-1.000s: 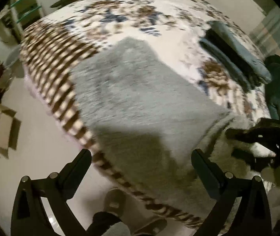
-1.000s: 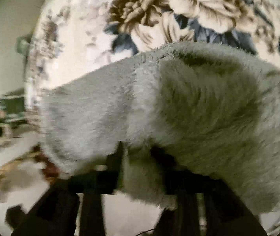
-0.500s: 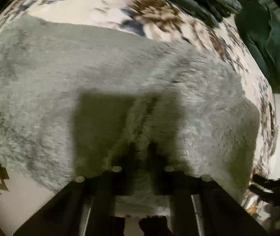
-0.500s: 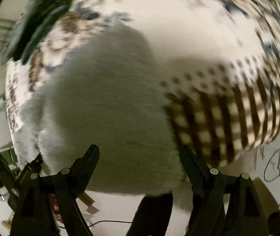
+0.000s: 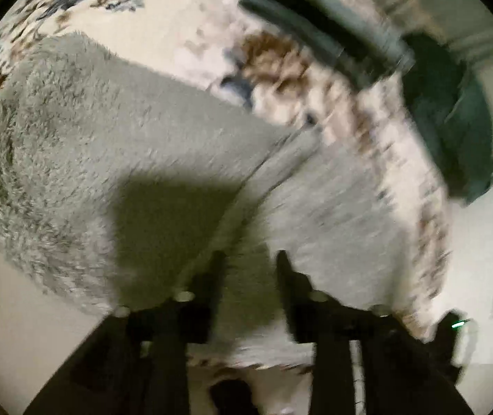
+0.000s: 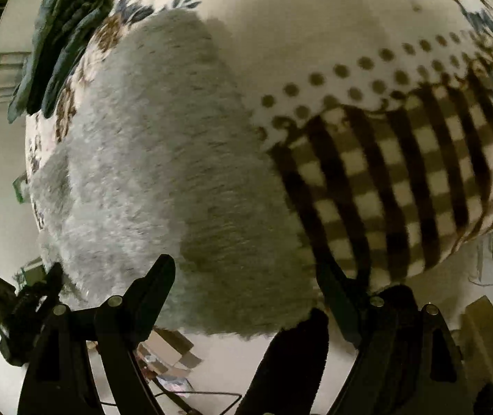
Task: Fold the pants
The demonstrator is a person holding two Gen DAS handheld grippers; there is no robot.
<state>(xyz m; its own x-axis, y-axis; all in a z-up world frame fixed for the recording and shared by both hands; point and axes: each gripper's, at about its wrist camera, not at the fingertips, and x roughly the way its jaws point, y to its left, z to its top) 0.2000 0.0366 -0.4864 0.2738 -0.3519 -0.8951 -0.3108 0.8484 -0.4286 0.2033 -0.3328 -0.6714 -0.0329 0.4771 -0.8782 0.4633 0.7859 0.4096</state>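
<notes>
Fluffy grey pants (image 5: 115,145) sit pinched in the left gripper (image 5: 248,259) (right gripper (image 6: 246,276) spread, empty), so draw the fold over evenly.

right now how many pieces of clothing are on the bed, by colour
grey fluffy pants: 1
dark green garments: 1 pile; blur hides how many pieces are in it
total: 2 colours on the patterned blanket
</notes>
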